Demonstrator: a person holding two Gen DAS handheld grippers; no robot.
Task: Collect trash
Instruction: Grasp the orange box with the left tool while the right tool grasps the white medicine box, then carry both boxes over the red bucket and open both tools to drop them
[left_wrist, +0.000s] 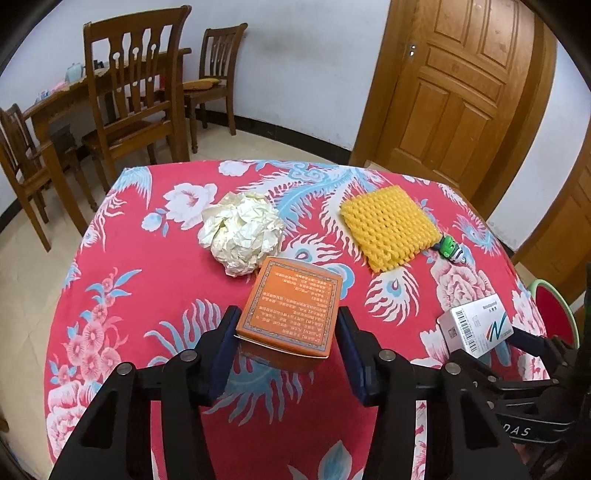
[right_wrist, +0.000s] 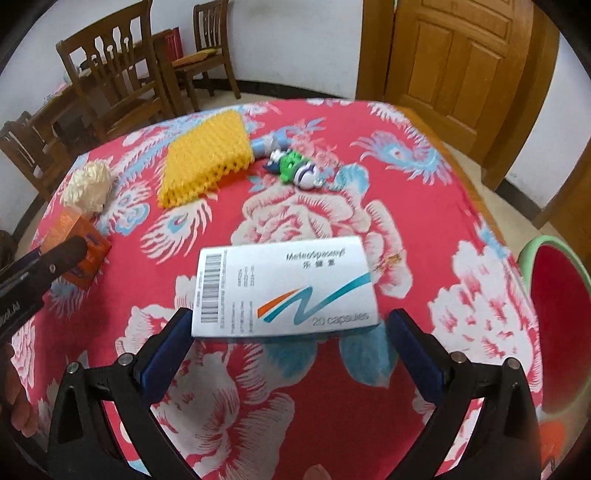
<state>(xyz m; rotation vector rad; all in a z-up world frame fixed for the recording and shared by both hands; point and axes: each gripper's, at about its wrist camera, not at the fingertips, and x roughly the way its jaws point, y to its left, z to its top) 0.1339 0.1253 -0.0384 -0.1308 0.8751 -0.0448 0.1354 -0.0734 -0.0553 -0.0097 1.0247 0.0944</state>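
- The left hand-held gripper (left_wrist: 288, 325) straddles a flat orange cardboard box with a printed panel (left_wrist: 293, 312). Its left pad touches the box's left edge, while the right pad stands just beside the right edge; whether it presses cannot be told. No firm pinch shows.
- The box lies straight ahead of that gripper, at twelve o'clock, with its long axis running away from the camera along the fingers.
- The right hand-held gripper (right_wrist: 290, 330) is spread wide around a white cardboard medicine box with a barcode and a teal-and-orange swoosh (right_wrist: 284, 286). Both pads stand clear of it, and the box's long axis runs across the gap from nine to three o'clock.
- Each hand is nearest its own box, so each pick likely turns only on the pads closing inward across the box between them.
- In the left wrist view a crumpled ball of cream paper (left_wrist: 242, 232) sits just past the orange box at eleven o'clock. A yellow foam net pad (left_wrist: 389, 227) lies at one o'clock, with a small green-and-white toy figure (left_wrist: 451, 249) just beside its right corner.
- The surface wears a red cloth with pink flowers and blue phoenixes (left_wrist: 155, 288).
- A red basin with a green rim (right_wrist: 557, 295) stands off the surface at three o'clock in the right wrist view, possibly the place for the trash.
- Behind are brown wooden chairs (left_wrist: 136, 96), a white wall and a panelled wooden door (left_wrist: 461, 85).
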